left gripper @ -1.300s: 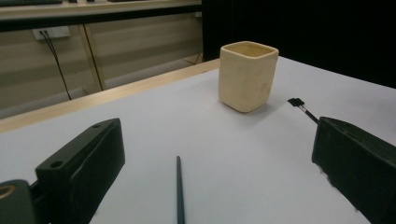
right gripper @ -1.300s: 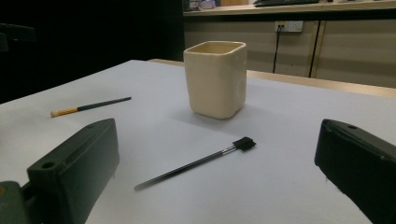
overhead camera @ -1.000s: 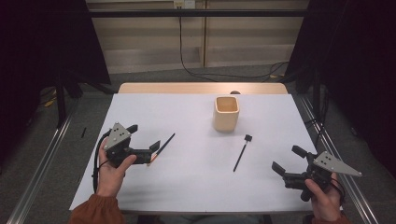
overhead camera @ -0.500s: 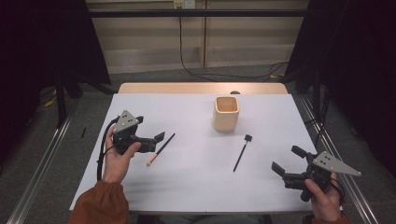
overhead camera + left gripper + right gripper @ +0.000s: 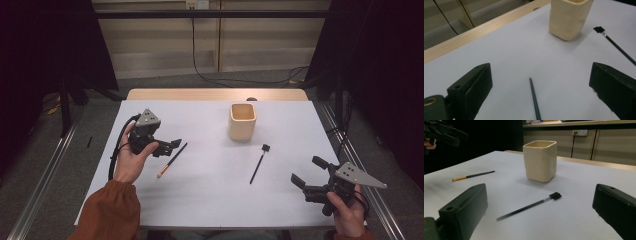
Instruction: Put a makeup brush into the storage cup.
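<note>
A cream square cup (image 5: 242, 121) stands at the table's middle back. A thin brush with a dark handle and a pale tip (image 5: 172, 160) lies left of centre. My left gripper (image 5: 168, 146) hovers open just above its handle end; in the left gripper view the handle (image 5: 534, 101) lies between the wide-apart jaws, untouched. A black brush (image 5: 258, 164) lies right of centre, below the cup. My right gripper (image 5: 308, 170) is open near the front right corner, pointing at the black brush (image 5: 529, 206) and the cup (image 5: 540, 161).
A white sheet (image 5: 210, 200) covers the table, with a bare wooden strip (image 5: 215, 94) along the far edge. Dark curtains and metal rails flank both sides. Cables hang on the wall behind.
My left gripper has moved away from the person and a little right, coming over the pale-tipped brush's handle. The brushes, the cup and the right gripper have stayed put.
</note>
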{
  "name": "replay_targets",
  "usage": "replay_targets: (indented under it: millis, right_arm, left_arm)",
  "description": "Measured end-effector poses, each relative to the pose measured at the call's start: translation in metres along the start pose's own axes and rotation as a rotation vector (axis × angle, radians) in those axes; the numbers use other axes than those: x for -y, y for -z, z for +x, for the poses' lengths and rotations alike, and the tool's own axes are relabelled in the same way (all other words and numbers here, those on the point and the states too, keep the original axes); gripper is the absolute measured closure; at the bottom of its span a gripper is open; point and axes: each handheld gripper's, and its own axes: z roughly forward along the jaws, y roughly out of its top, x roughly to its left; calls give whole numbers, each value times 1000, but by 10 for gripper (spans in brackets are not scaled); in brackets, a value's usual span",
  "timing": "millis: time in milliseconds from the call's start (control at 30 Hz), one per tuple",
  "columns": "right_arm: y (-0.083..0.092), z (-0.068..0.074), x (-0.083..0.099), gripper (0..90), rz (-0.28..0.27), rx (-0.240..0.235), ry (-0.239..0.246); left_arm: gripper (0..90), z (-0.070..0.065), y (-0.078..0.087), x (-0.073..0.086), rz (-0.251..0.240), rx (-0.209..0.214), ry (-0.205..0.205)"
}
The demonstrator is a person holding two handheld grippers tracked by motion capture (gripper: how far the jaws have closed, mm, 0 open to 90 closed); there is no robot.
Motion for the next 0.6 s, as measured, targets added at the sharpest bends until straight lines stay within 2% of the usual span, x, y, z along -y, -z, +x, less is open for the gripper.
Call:
replay_targets:
  millis: [33,67,100,133,167,200,267,400,500,600]
  right_arm:
    - [0,0,0,0,0,0,-1]
    - [0,0,0,0,1,-1,-2]
    - [0,0,0,0,3,-2,-2]
    - [0,0,0,0,5,-2,-1]
    - [0,0,0,0,6,-2,0]
    - [0,0,0,0,9,-3,-1]
    - [0,0,0,0,8,0,1]
    - [-1,0,0,0,12,-1,4]
    - [-1,0,0,0,12,-3,5]
    - [-1,0,0,0,13,-2,7]
  left_arm:
    - [52,0,-2,-1,6,22,11]
    - [52,1,-3,-3,24,68,27]
    - [58,2,-4,-4,42,85,31]
    - [61,2,-4,-5,61,86,27]
    - [62,2,-5,-6,89,64,9]
    - [62,2,-5,-6,99,65,11]
    - [62,3,-7,-6,136,90,33]
    - [60,5,-14,-3,247,96,38]
    - [58,7,-19,-1,307,105,30]
    - [57,8,-21,0,356,96,15]
